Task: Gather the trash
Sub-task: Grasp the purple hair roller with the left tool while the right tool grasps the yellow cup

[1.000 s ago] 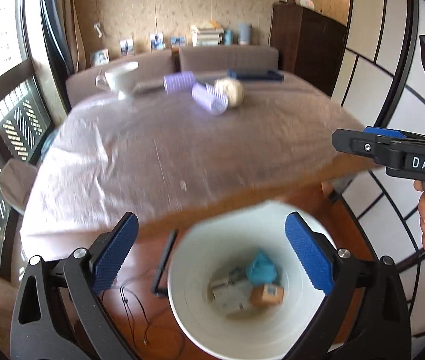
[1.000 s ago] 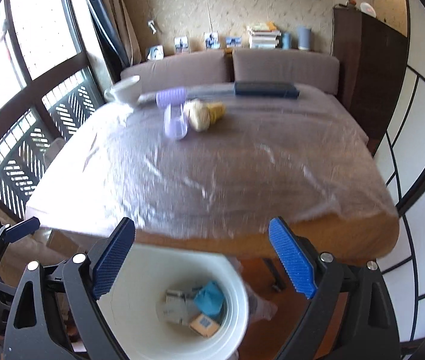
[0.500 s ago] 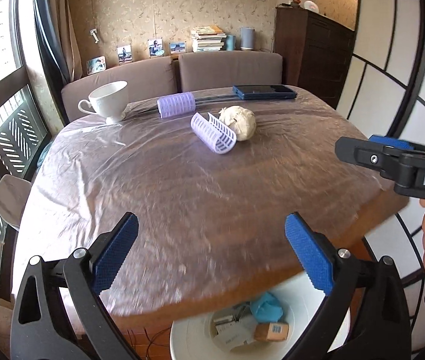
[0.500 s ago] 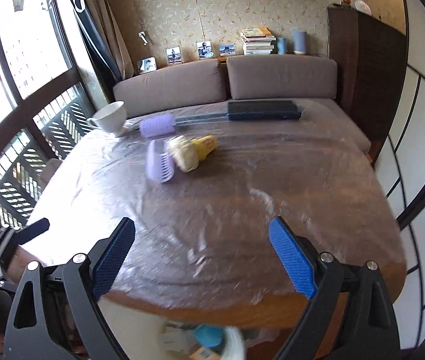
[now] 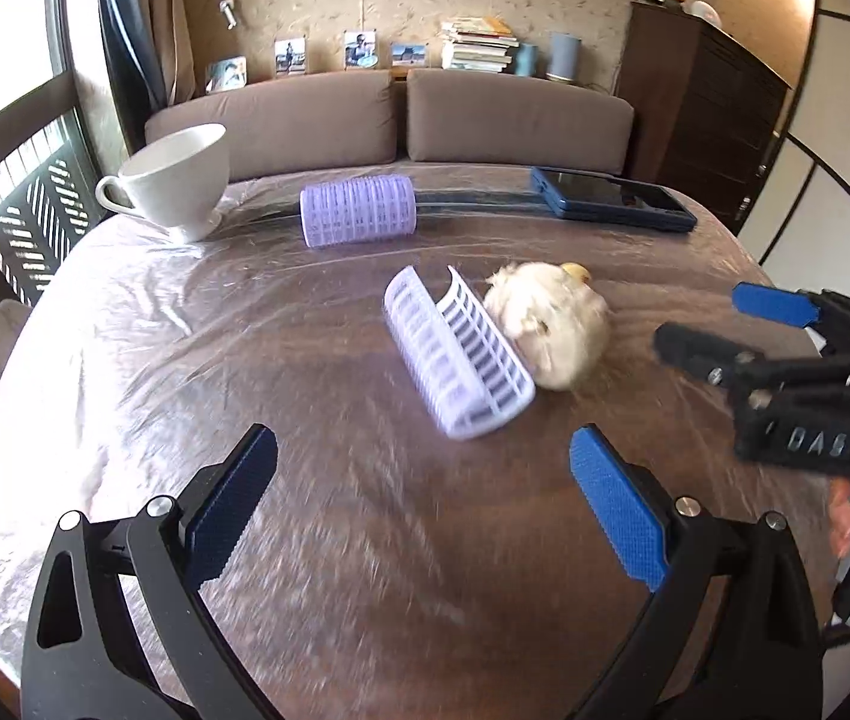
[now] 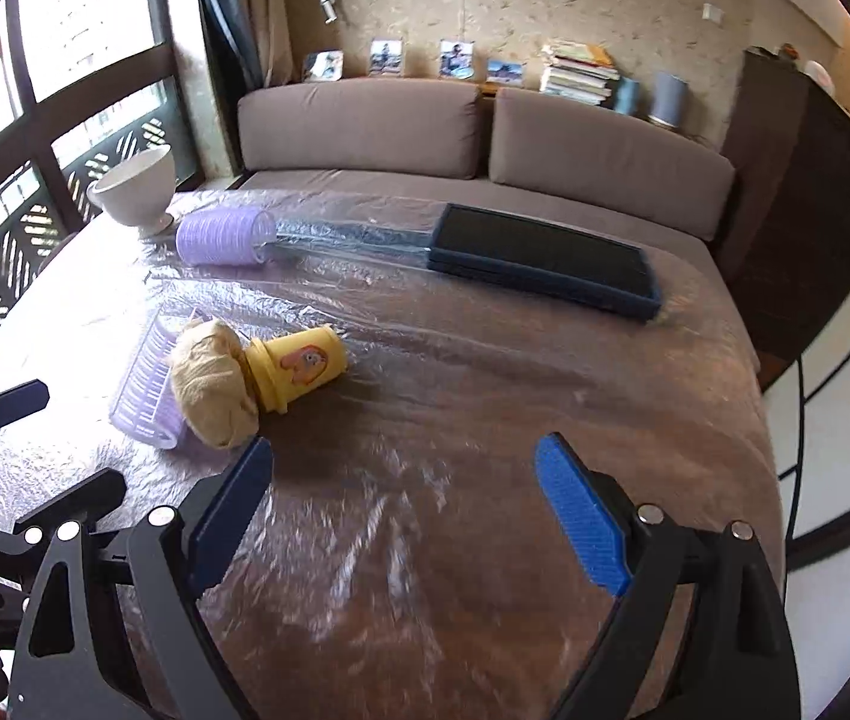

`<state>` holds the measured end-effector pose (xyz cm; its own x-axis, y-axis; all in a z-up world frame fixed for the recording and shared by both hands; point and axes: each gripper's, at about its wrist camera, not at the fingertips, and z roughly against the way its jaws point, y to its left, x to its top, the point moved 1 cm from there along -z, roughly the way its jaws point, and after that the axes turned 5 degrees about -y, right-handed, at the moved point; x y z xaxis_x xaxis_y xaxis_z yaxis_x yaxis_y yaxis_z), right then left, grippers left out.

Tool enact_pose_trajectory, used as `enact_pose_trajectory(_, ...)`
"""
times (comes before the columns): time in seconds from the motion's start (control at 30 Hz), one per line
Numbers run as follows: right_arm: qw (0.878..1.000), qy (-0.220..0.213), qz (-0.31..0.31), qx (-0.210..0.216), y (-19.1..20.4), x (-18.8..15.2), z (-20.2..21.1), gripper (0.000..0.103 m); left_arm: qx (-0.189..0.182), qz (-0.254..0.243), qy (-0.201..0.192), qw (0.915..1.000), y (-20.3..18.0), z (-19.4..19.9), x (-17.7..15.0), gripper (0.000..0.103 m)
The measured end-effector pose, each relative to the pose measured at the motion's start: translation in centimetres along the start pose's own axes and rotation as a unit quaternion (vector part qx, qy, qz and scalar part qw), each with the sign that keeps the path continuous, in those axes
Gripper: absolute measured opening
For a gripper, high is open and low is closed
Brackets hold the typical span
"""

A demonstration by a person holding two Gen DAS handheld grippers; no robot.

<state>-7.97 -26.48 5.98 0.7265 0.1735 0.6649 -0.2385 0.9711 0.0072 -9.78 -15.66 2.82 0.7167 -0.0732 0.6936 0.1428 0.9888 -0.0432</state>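
Both hand-held grippers hover over the near part of the counter (image 5: 125,324), which is covered with clear plastic film; the left hand-held gripper (image 5: 419,504) and the right hand-held gripper (image 6: 404,510) each have their jaws spread wide and hold nothing. The likely trash, a crumpled paper wad (image 5: 550,333), lies mid-counter, touching an open lilac hair-roller shell (image 5: 454,354) on its left and, as the right wrist view shows, a tipped yellow cup (image 6: 299,366) on its far right side. Judged from this arrangement, no piece is in hand and the wad is still to be picked up and carried off; no bin is in view here. Other things stand farther back: a white teacup (image 5: 176,180) at the far left, a whole lilac roller (image 5: 357,210) beside it, and a dark blue flat case (image 5: 610,198) at the far right, all well apart from the wad. The roller shell and cup crowd the wad on two sides, so a clean grasp probably calls for an approach from the near, open side.
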Motion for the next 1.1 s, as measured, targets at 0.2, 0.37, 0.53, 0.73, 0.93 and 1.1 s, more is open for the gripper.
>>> enact_pose_trajectory(0.2, 1.0, 0.01, 0.023, 0.019, 1.6, 1.8, -3.1, 0.088, 0.017, 0.013, 0.009, 0.9997, 1.0, -2.3, 1.5, 0.099)
enact_pose_trajectory(0.37, 0.999, 0.015, 0.025, 0.044, 2.7, 2.9, -4.6, 0.088, 0.026, 0.025, 0.018, 0.9992, 3.5, -3.5, 2.4, 0.099)
enact_pose_trajectory(0.53, 0.997, 0.017, 0.04, 0.058, 4.3, 3.7, -5.7, 0.087, 0.013, 0.01, 0.01, 0.9998, 5.0, -4.1, 3.5, 0.098)
enact_pose_trajectory(0.73, 0.998, 0.032, 0.01, 0.052, 3.8, 3.9, -6.5, 0.074, -0.015, -0.038, 0.005, 0.9991, 4.6, -4.9, 4.8, 0.089)
enact_pose_trajectory(0.93, 0.998, 0.027, -0.02, 0.058, 2.9, 3.3, -6.3, 0.049, -0.053, -0.048, 0.014, 0.9974, 4.1, -5.8, 5.1, 0.049)
enact_pose_trajectory(1.1, 0.997, 0.02, -0.034, 0.066, 2.7, 2.6, -5.5, 0.045, -0.07, -0.043, 0.005, 0.9966, 3.9, -5.6, 4.9, 0.044)
